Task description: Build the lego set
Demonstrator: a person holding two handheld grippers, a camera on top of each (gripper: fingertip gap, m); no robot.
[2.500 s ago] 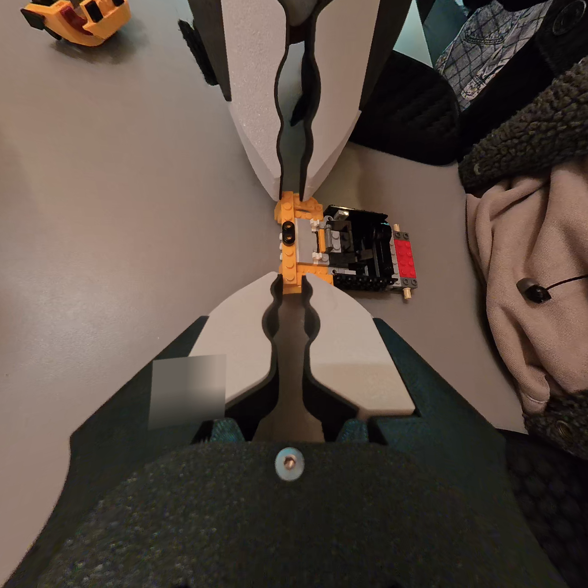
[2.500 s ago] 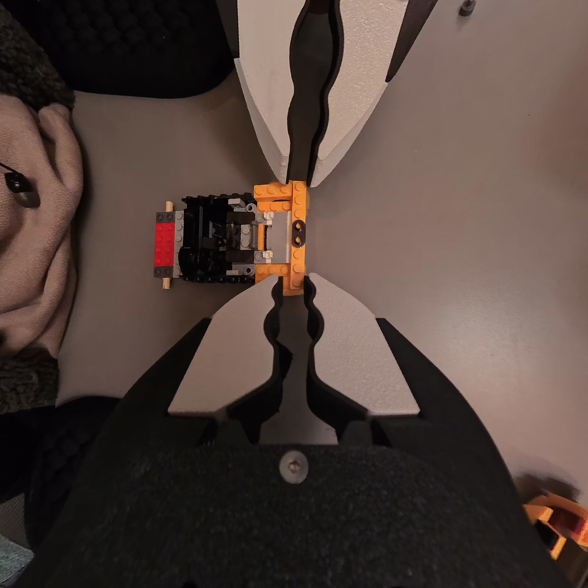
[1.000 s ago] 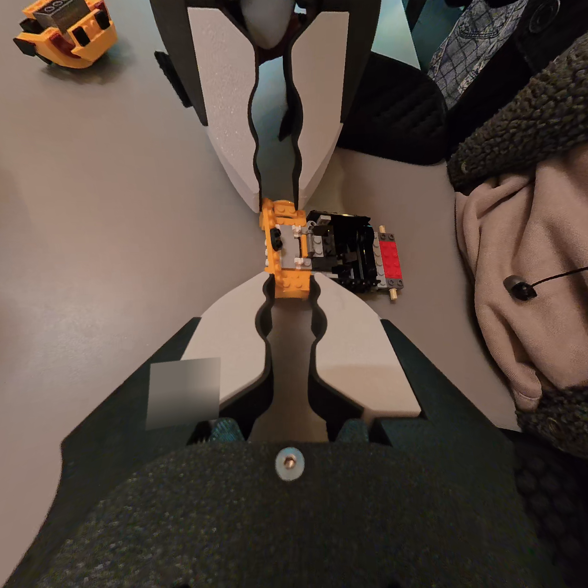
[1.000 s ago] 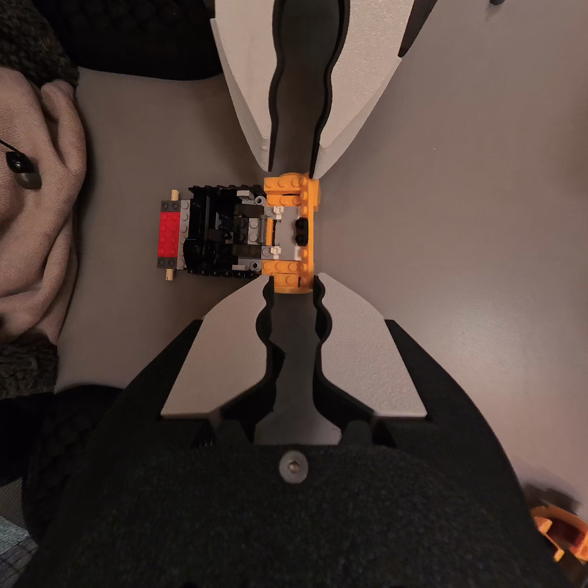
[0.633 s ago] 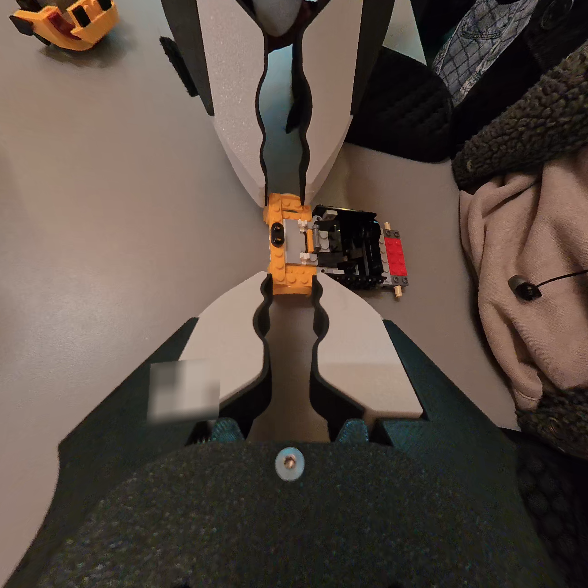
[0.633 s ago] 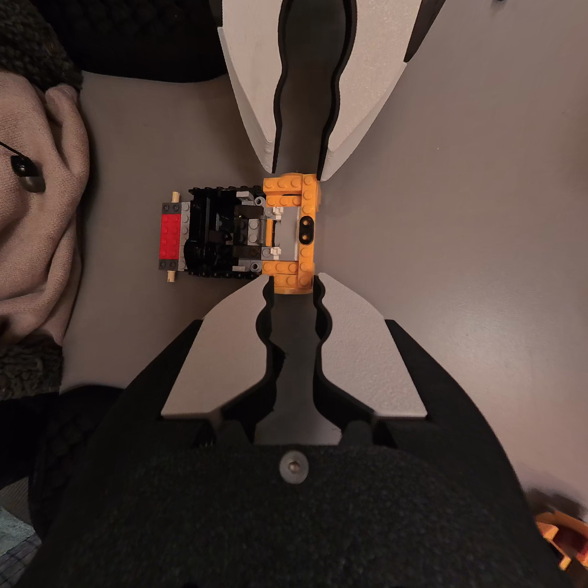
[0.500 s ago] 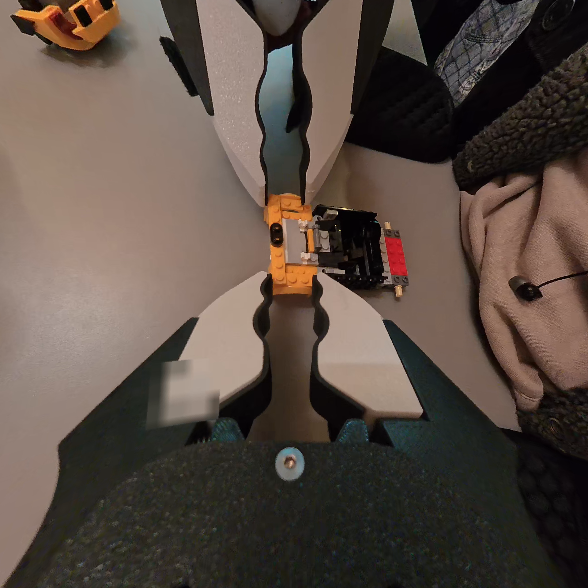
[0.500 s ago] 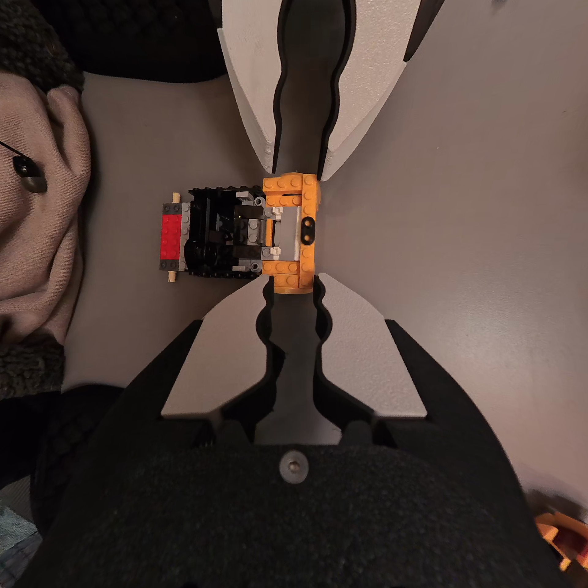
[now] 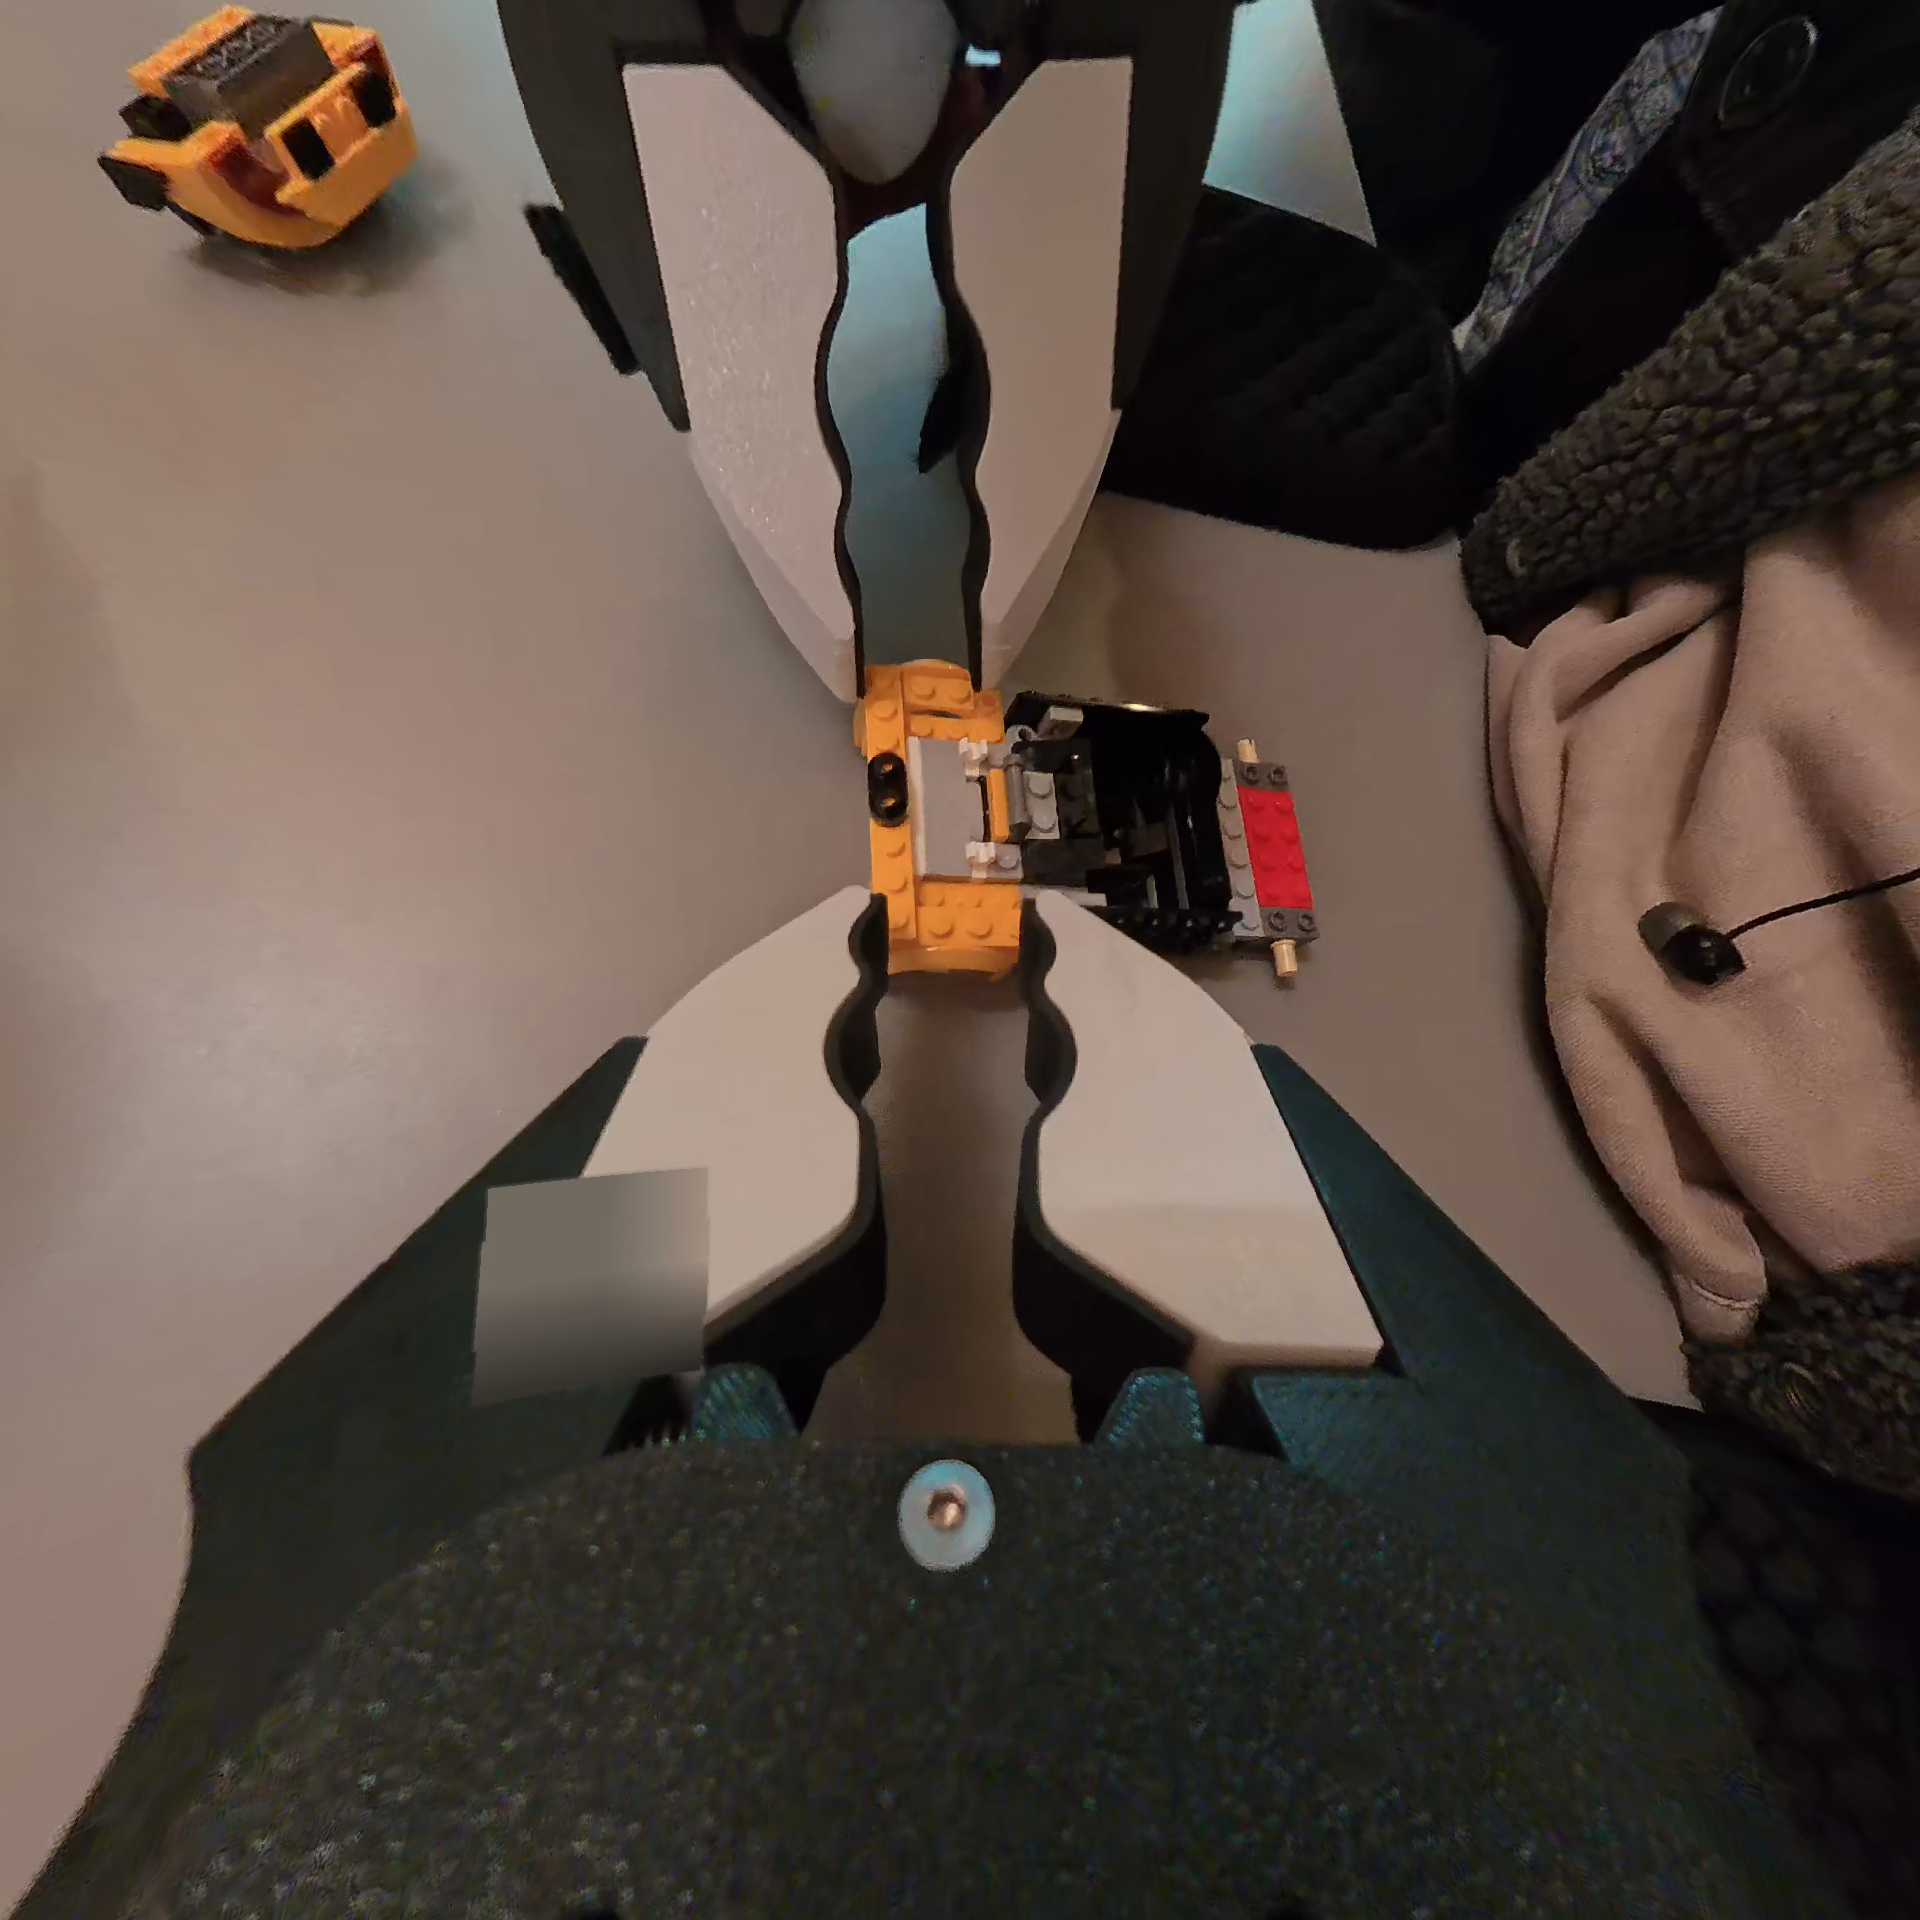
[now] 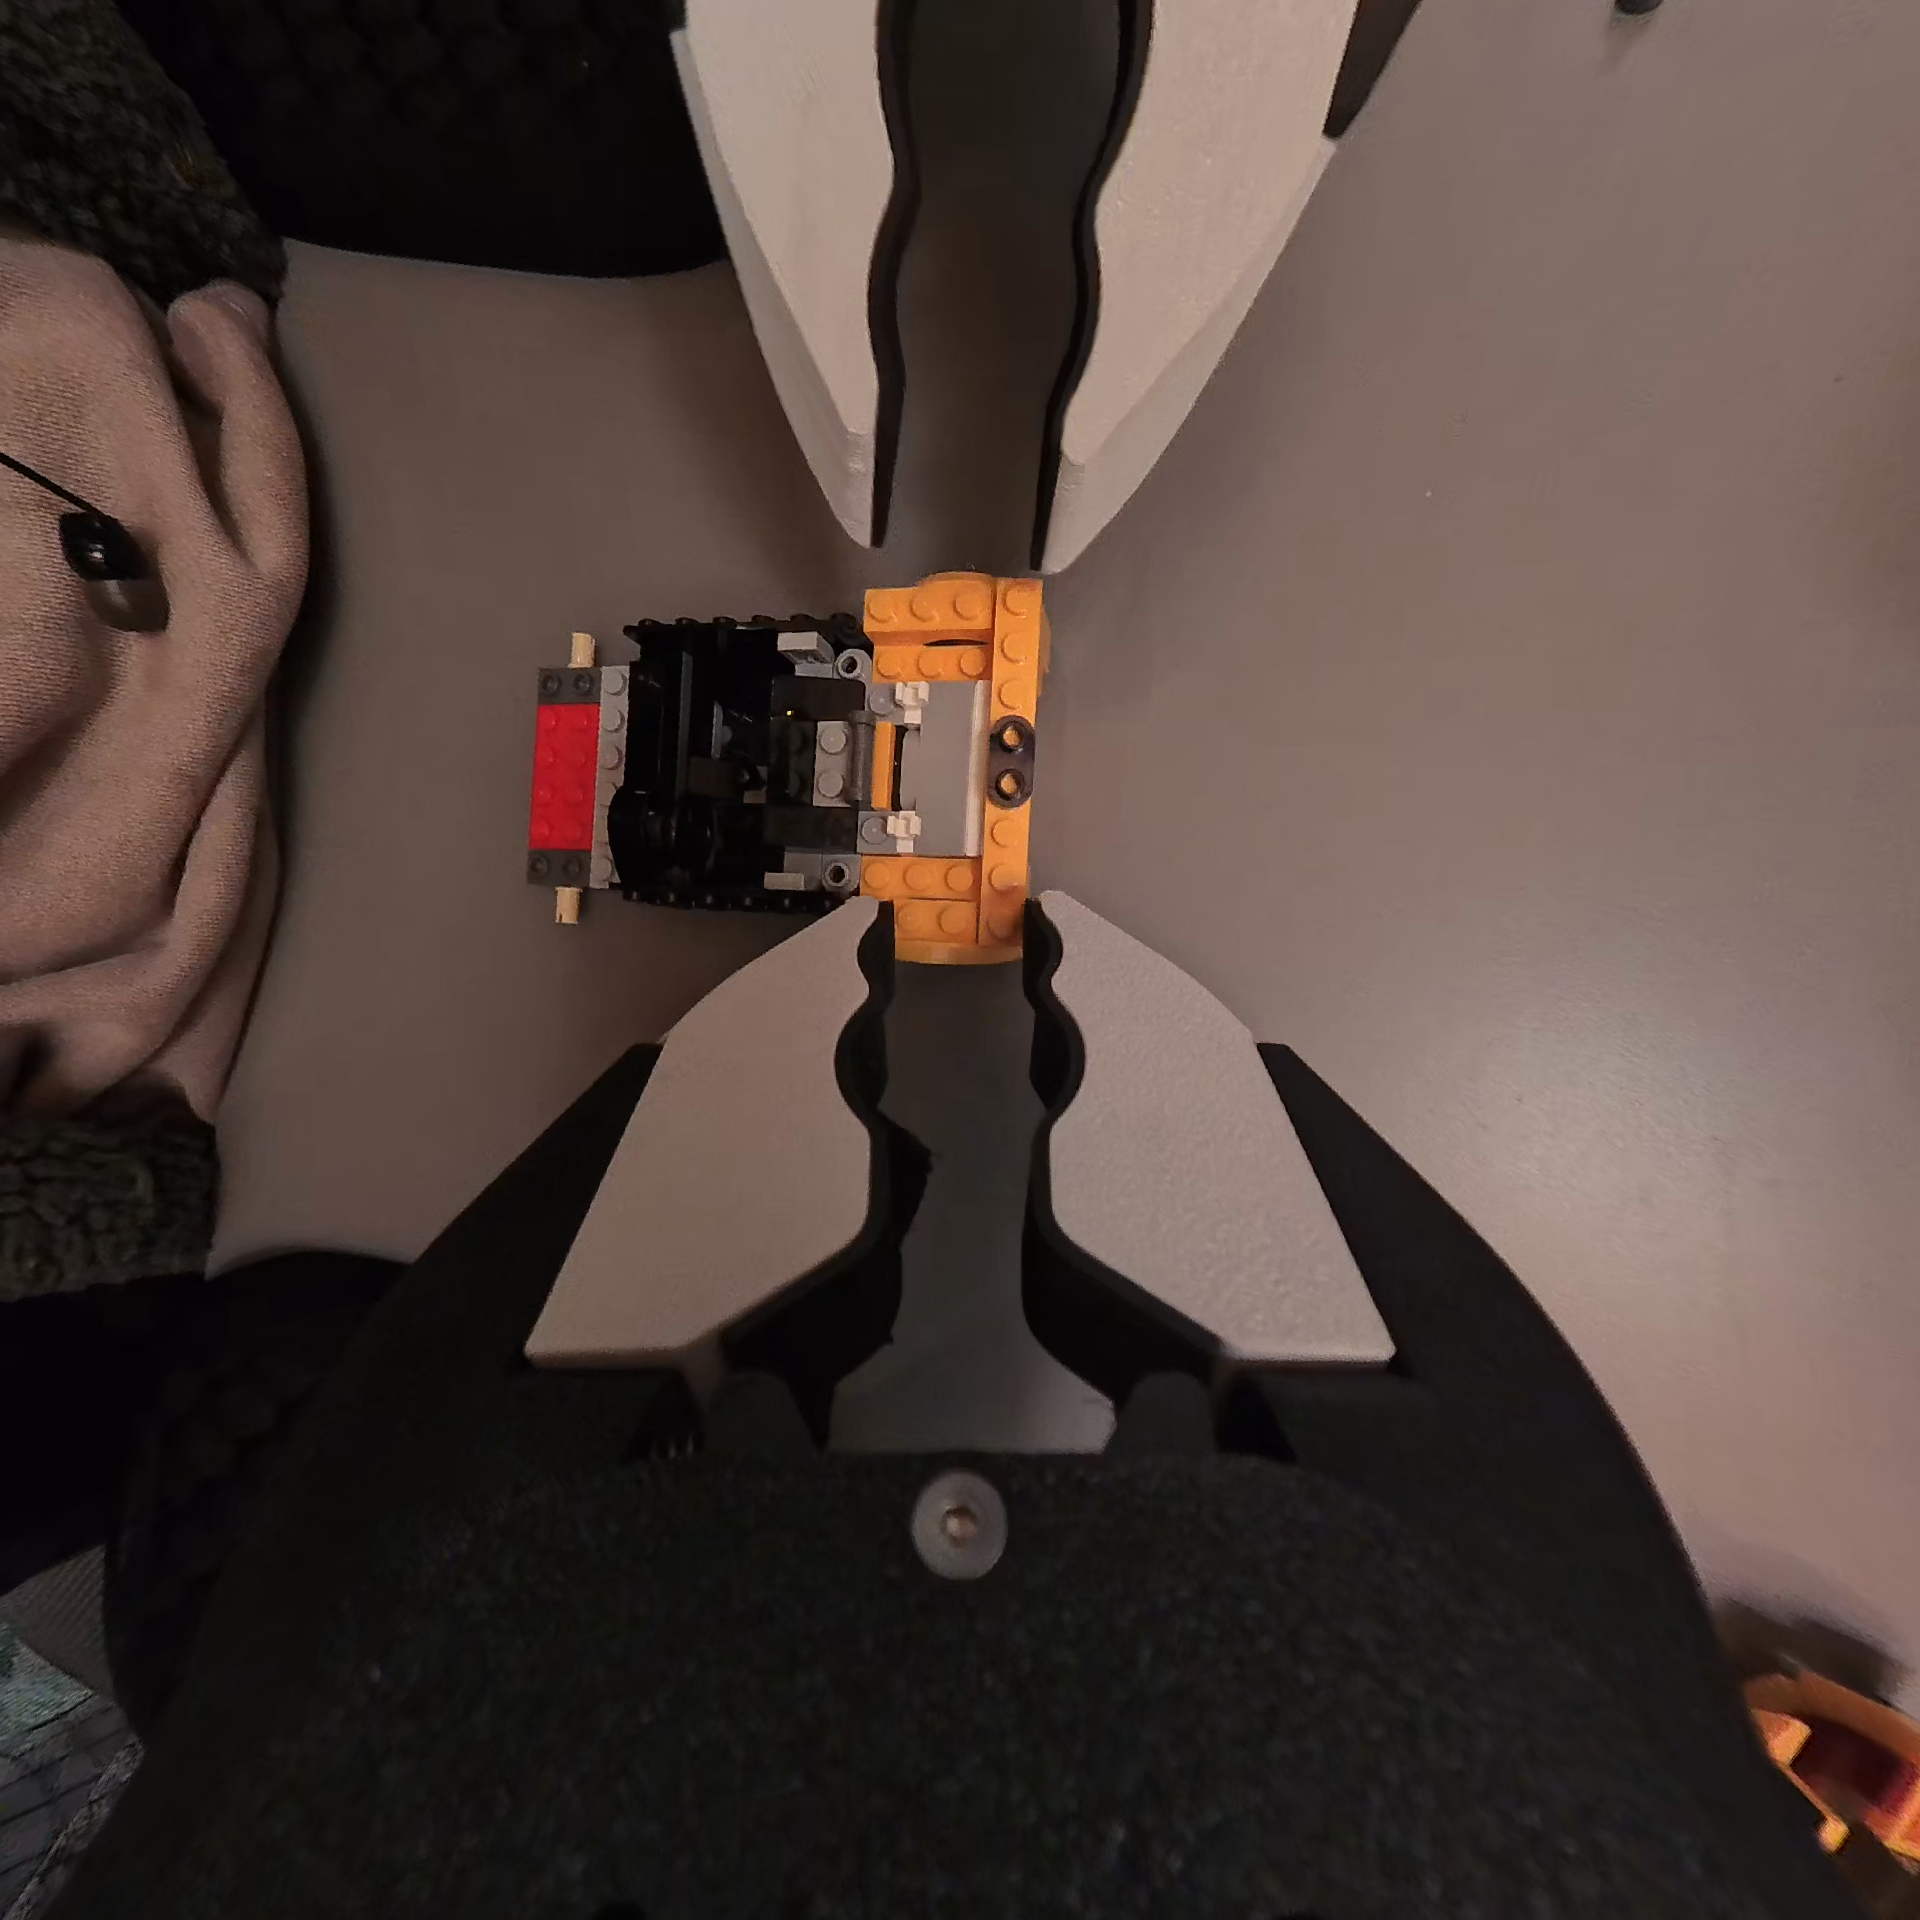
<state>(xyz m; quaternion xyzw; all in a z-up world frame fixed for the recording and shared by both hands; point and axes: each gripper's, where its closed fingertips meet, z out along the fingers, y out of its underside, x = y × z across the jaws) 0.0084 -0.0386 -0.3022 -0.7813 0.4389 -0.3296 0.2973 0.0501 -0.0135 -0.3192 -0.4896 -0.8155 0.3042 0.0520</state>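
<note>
A lego vehicle model lies on the grey table. It has an orange front frame, a black middle, and a red plate with tan axle pins at the rear. My left gripper is shut on one end of the orange frame. My right gripper comes in from the opposite side and grips the other end. In the right wrist view, my right gripper holds the near orange end of the model. There the left gripper has its tips right at the far orange end.
A second orange and black lego sub-build sits far off on the table; it also shows blurred in the right wrist view. A person's beige hoodie with a drawstring and a dark fleece jacket lie close beside the model's red end. My right fingertips sit around 6 centimetres from my left ones.
The model has turned slightly between the two grippers. Both grippers stay at its orange ends, and the views have shifted only a little.
</note>
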